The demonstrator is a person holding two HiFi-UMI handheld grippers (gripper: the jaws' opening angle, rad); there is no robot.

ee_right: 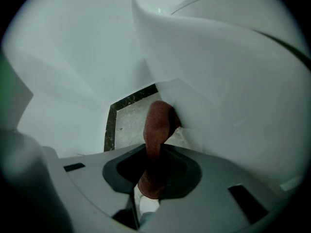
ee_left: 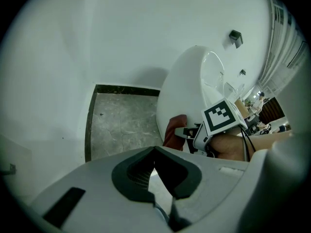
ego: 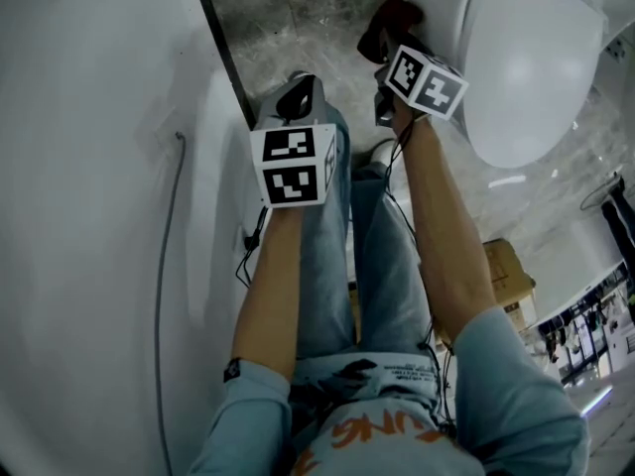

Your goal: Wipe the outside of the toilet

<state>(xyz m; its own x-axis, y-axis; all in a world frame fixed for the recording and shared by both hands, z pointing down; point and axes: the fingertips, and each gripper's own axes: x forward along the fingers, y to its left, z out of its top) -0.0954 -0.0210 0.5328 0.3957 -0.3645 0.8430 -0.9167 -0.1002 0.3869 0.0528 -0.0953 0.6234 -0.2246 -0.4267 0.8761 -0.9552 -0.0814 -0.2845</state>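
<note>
The right tool [ee_right: 155,152] pinches a dark red cloth [ee_right: 158,123] whose free end presses on the toilet [ee_right: 228,81], low on its outer side near the floor [ee_right: 127,123]. The left tool [ee_left: 154,152] waits nearer, its jaws seemingly together on nothing. Pushing harder could drag the cloth loose or scrape plastic on porcelain.

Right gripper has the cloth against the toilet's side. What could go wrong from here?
1. The cloth is pinched as a narrow bunch in the right gripper; pressing may drag it loose.
2. Only its tip seems to meet the toilet, so the hard jaws could scrape porcelain.
</note>
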